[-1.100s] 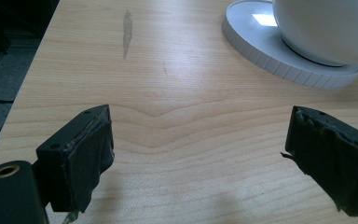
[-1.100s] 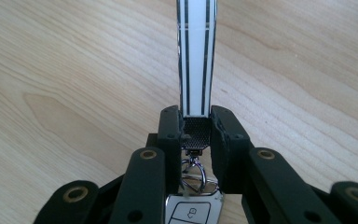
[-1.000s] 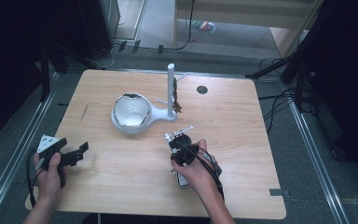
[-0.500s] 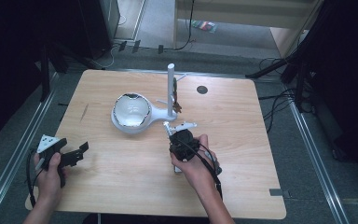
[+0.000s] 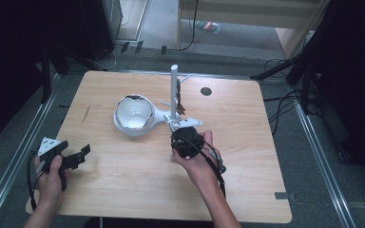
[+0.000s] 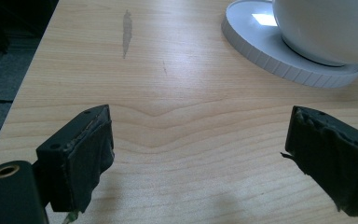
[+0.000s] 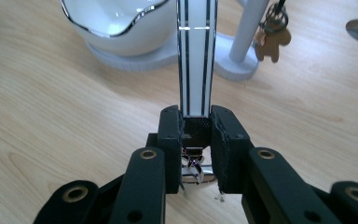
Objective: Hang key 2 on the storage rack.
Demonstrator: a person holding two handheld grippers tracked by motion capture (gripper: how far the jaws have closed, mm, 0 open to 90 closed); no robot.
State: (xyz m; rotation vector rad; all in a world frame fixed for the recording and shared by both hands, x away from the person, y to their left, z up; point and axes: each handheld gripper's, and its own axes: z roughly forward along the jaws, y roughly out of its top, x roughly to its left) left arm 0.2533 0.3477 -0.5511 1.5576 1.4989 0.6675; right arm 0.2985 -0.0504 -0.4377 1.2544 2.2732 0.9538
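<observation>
My right gripper (image 7: 196, 128) is shut on the end of a white strap with black stripes (image 7: 196, 56), just above its metal clasp (image 7: 193, 169). The strap reaches toward a white stand (image 5: 164, 118) that has a bowl (image 5: 133, 114) and an upright pole (image 5: 174, 90). A brown gingerbread-man key charm (image 7: 271, 39) hangs off the pole (image 7: 249, 32). In the high view the right gripper (image 5: 184, 128) sits just in front of the pole's foot. My left gripper (image 5: 78, 156) hovers open near the table's front left, and in its own view (image 6: 198, 154) nothing lies between the jaws.
The white bowl (image 6: 326, 28) and its ribbed round base (image 6: 279, 56) lie ahead and to the right of the left gripper. A round cable hole (image 5: 206, 91) sits in the table behind the pole. A dark smudge (image 6: 127, 28) marks the wood at far left.
The right gripper has carried the strap away from the person, closer to the foot of the pole. The left gripper has stayed put.
</observation>
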